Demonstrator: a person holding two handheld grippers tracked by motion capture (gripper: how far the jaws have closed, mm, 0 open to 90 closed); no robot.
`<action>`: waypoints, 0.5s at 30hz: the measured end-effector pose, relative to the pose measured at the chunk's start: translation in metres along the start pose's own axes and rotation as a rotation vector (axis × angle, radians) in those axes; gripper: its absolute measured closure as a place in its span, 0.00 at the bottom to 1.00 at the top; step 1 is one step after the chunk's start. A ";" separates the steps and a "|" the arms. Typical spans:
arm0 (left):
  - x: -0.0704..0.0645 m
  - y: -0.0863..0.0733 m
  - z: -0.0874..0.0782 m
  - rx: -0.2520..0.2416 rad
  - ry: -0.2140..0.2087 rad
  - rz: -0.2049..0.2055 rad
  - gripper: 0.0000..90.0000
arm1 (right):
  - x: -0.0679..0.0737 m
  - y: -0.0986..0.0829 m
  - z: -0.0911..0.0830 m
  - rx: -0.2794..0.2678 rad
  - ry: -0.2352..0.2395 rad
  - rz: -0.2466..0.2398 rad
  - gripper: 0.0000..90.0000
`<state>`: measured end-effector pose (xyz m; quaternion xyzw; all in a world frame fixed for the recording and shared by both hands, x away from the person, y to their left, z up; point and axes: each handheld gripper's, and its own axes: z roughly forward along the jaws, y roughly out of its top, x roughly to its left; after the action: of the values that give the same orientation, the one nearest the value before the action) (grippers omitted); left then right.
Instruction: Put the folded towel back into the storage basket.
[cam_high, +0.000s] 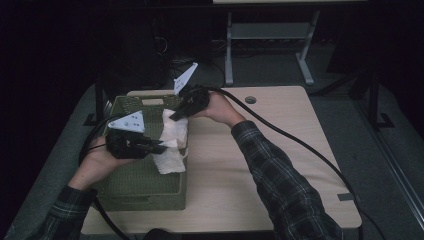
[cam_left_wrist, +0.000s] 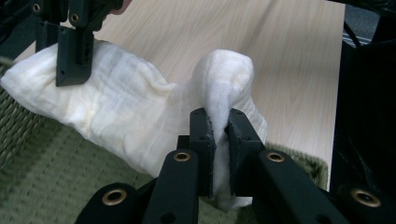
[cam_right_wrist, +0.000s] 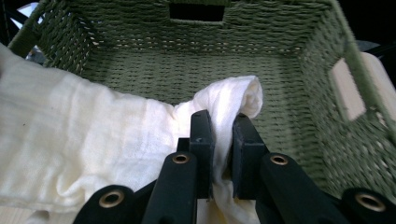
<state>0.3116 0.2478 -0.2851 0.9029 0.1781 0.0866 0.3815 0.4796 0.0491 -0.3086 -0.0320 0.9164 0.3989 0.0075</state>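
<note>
Room: dark, dim floor around a pale wood table (cam_high: 280, 165); a second desk frame (cam_high: 270, 45) stands behind it, well apart.

Surface: the table's right half and near edge lie bare, giving open room to the right of the work. A round cable hole (cam_high: 250, 100) sits near the far edge.

Item 1: green woven basket (cam_high: 145, 187), on the table's left part, its near wall close to the table's near edge. Handle slots in the end walls; the floor of the basket is bare in the right gripper view.

Item 2: white cloth (cam_high: 172, 137), draped over the basket's right rim, part inside, part hanging toward the table. It is stretched between the two grippers.

Item 3: left gripper (cam_high: 159, 148), above the basket's middle near the right rim. Jaws closed narrow on a raised fold of the cloth (cam_left_wrist: 224, 93).

Item 4: right gripper (cam_high: 176, 116), above the basket's far right corner, held by a hand (cam_high: 220, 107) in a plaid sleeve. Jaws pinched tight on another bunched edge of the cloth (cam_right_wrist: 233, 95).

Item 5: black cable (cam_high: 300, 145), trailing from the right gripper across the table to its right near corner.
</note>
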 end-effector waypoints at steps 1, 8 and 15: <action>0.000 -0.002 -0.001 0.000 -0.003 -0.003 0.91 | 0.000 0.001 0.003 0.001 0.004 0.001 0.90; 0.000 -0.012 0.005 0.022 -0.013 -0.014 0.91 | 0.002 0.003 0.021 0.017 0.022 -0.003 0.90; -0.002 -0.021 0.015 0.048 -0.028 -0.020 0.90 | 0.005 0.003 0.030 0.025 0.033 -0.006 0.90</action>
<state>0.3085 0.2501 -0.3106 0.9112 0.1836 0.0659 0.3628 0.4737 0.0730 -0.3266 -0.0412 0.9211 0.3870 -0.0059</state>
